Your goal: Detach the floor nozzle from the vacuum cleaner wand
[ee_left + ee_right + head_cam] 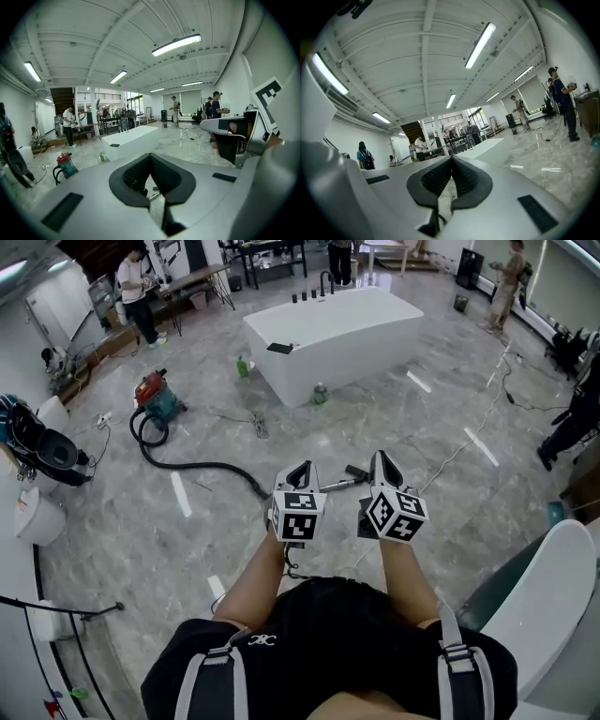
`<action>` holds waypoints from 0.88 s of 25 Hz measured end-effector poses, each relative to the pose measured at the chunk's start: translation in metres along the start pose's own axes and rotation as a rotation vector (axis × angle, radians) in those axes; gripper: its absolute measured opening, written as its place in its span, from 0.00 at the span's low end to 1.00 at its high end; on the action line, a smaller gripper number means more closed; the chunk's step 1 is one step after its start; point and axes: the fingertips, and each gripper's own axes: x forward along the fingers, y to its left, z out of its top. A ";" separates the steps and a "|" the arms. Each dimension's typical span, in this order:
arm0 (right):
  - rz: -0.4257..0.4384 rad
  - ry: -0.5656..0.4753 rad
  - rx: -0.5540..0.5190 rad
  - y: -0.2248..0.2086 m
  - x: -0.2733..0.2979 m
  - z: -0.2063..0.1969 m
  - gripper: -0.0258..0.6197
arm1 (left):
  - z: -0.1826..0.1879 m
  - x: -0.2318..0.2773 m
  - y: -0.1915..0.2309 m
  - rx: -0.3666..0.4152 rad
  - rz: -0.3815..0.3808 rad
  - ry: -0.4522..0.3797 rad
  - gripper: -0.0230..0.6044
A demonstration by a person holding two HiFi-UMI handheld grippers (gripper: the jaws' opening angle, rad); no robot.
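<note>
**Mia:** What is the grey left hand-held gripper point(303, 468) doing?

**Tom:** Its two jaws are shut tight, and nothing is between them. In the left gripper view the black pads point(133, 176) meet at the tip.

**Mia:** And the grey right hand-held gripper point(381, 458)?

**Tom:** That one is closed and empty too. Its black pads point(436, 180) touch at the front. The person holds the two side by side, a little apart. Each one has a white cube with black square marks point(298, 515) on it.

**Mia:** Where is the thing to take apart?

**Tom:** It is down on the grey marble floor point(187, 540), in the gap between the two hand-held grippers. A thin silver vacuum wand point(336, 485) lies there. A small black floor nozzle point(356, 471) sits at its far end. It is too small to tell if they are joined. Both hand-held grippers are up in the air, not touching them.

**Mia:** What is farther out?

**Tom:** A long black hose point(187, 465) curls over the floor. It runs from near the left hand-held gripper to a red and teal vacuum cleaner point(155, 395). Past that stands a big white counter point(347, 324). A small green bottle point(243, 365) is on the floor just beside it. People stand around the edges of the room.
</note>
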 end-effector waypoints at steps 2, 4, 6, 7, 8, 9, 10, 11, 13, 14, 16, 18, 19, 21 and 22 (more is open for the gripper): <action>0.029 0.018 0.020 -0.020 0.017 0.005 0.06 | 0.011 0.022 -0.011 0.010 0.012 0.000 0.05; 0.054 0.047 0.020 -0.039 0.030 0.006 0.06 | 0.018 0.043 -0.023 0.017 0.026 0.009 0.05; 0.074 0.071 0.014 -0.056 0.040 0.006 0.06 | 0.024 0.060 -0.033 0.015 0.044 0.013 0.05; 0.084 0.077 0.009 -0.063 0.044 0.007 0.06 | 0.026 0.068 -0.037 0.010 0.052 0.013 0.05; 0.093 0.078 0.004 -0.069 0.047 0.009 0.06 | 0.027 0.075 -0.041 0.006 0.058 0.016 0.05; 0.098 0.077 0.000 -0.076 0.051 0.010 0.06 | 0.027 0.082 -0.045 0.004 0.062 0.021 0.05; 0.099 0.076 -0.003 -0.083 0.055 0.012 0.06 | 0.027 0.088 -0.049 0.005 0.065 0.025 0.05; 0.097 0.077 -0.001 -0.090 0.059 0.014 0.06 | 0.028 0.094 -0.053 0.003 0.068 0.024 0.05; 0.101 0.079 0.007 -0.099 0.062 0.017 0.06 | 0.032 0.101 -0.056 -0.010 0.079 0.013 0.05; 0.102 0.078 0.011 -0.103 0.064 0.018 0.06 | 0.034 0.105 -0.056 -0.014 0.084 0.008 0.05; 0.092 0.077 0.021 -0.111 0.068 0.017 0.06 | 0.036 0.112 -0.055 -0.009 0.087 0.005 0.05; 0.078 0.081 0.027 -0.120 0.072 0.015 0.06 | 0.037 0.120 -0.055 -0.008 0.083 0.010 0.05; 0.072 0.084 0.026 -0.123 0.074 0.014 0.06 | 0.036 0.125 -0.055 -0.010 0.079 0.014 0.05; 0.061 0.090 0.019 -0.130 0.079 0.014 0.06 | 0.035 0.137 -0.057 -0.010 0.068 0.025 0.05; 0.057 0.092 0.014 -0.134 0.082 0.014 0.06 | 0.035 0.144 -0.058 -0.007 0.061 0.029 0.05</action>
